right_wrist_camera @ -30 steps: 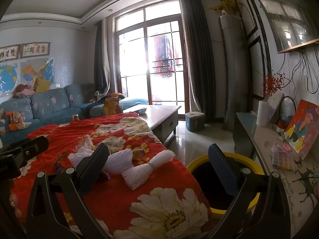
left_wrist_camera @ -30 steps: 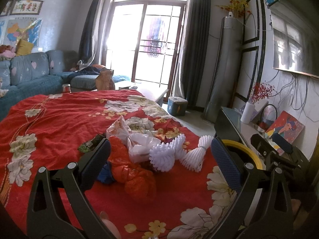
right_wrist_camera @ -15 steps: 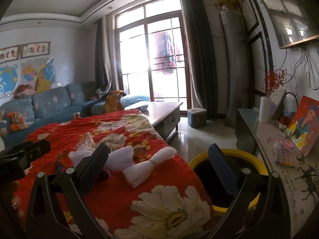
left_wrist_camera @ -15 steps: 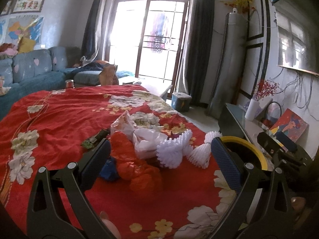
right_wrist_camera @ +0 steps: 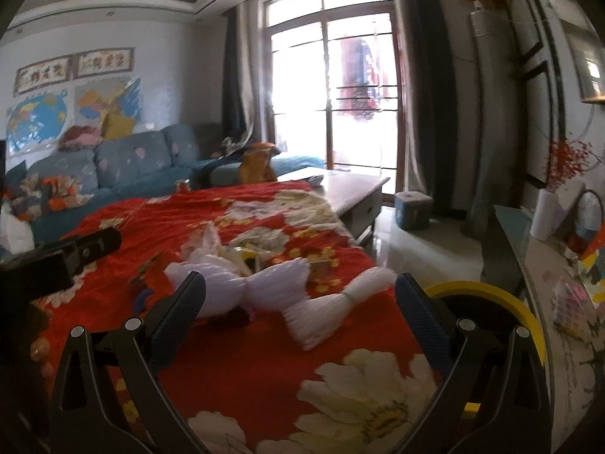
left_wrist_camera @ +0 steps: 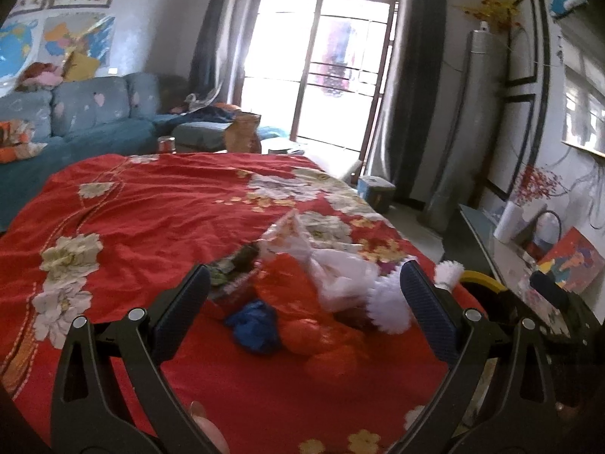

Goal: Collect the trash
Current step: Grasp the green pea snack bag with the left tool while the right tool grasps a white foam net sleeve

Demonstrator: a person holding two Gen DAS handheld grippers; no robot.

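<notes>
Both grippers stand with fingers spread wide, holding nothing. The left gripper (left_wrist_camera: pixel 302 302) frames a heap on the red flowered cloth (left_wrist_camera: pixel 151 208): one crumpled orange-red plastic bag (left_wrist_camera: pixel 302 302), one blue scrap (left_wrist_camera: pixel 253 321), one white plastic bag (left_wrist_camera: pixel 340 276) and a dark green wrapper (left_wrist_camera: pixel 234 265). The right gripper (right_wrist_camera: pixel 300 302) frames two white pleated foam sleeves (right_wrist_camera: pixel 325 310), the right one near the cloth's right edge. One yellow-rimmed black bin (right_wrist_camera: pixel 487 295) stands just beyond that edge. The cloth's far left part lies bare.
</notes>
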